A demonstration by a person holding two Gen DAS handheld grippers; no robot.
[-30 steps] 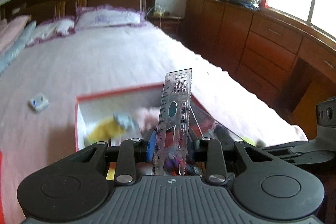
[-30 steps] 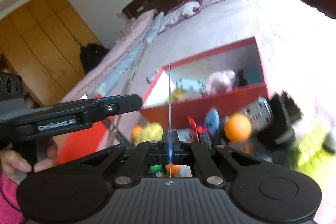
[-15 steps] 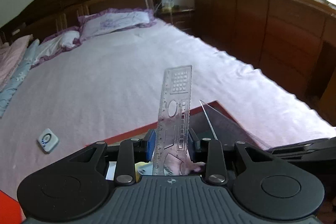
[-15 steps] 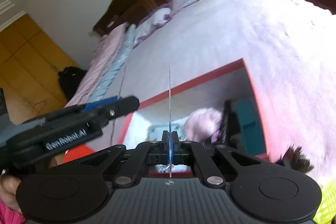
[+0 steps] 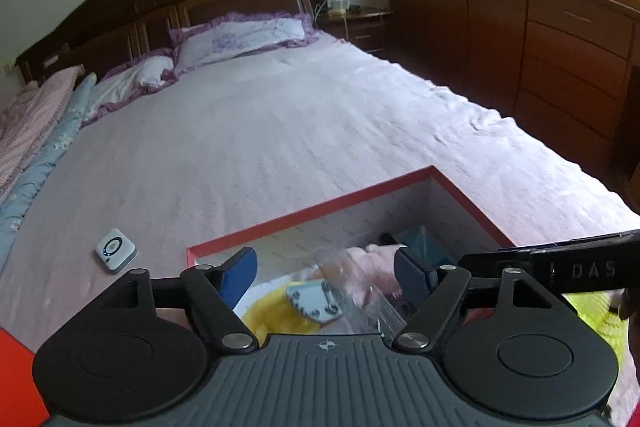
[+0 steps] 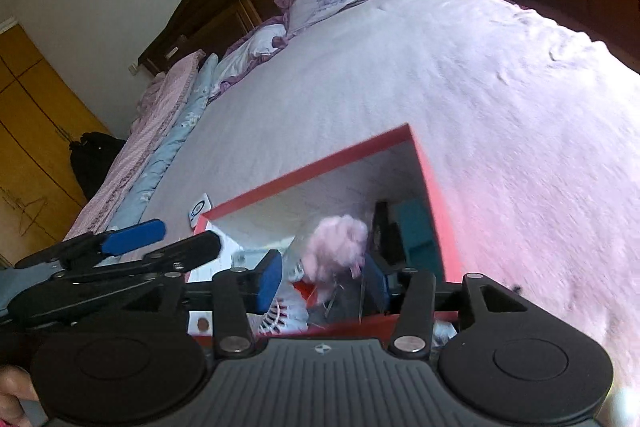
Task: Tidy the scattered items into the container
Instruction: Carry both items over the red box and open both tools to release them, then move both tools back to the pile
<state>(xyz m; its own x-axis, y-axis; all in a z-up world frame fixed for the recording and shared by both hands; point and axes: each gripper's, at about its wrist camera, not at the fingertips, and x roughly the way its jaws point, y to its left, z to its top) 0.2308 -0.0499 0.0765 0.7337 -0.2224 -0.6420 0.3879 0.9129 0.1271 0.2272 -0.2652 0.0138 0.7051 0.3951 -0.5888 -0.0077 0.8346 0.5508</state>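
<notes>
A red-rimmed box (image 5: 320, 208) lies on the bed with a pink fluffy toy (image 5: 376, 258), a teal item (image 5: 424, 242), a yellow item (image 5: 276, 313) and a grey-white piece (image 5: 314, 301) inside. My left gripper (image 5: 326, 273) hangs over it, jaws opening; a clear ruler (image 5: 358, 285) shows as a blur between them, free of the pads. My right gripper (image 6: 322, 281) is also over the box (image 6: 312, 171), jaws opening, with a thin clear sheet (image 6: 361, 293) loose beside its right pad. The pink toy (image 6: 340, 243) lies below.
A small white device (image 5: 116, 255) lies on the pale purple bedspread (image 5: 300, 131) left of the box. Pillows (image 5: 236, 39) and a dark headboard are at the far end, wooden drawers (image 5: 572, 67) along the right. A yellow-green object (image 5: 592, 311) lies by the box.
Both grippers have opened and let go of their clear rulers, which have dropped toward the box. Both moved forward over the box.
</notes>
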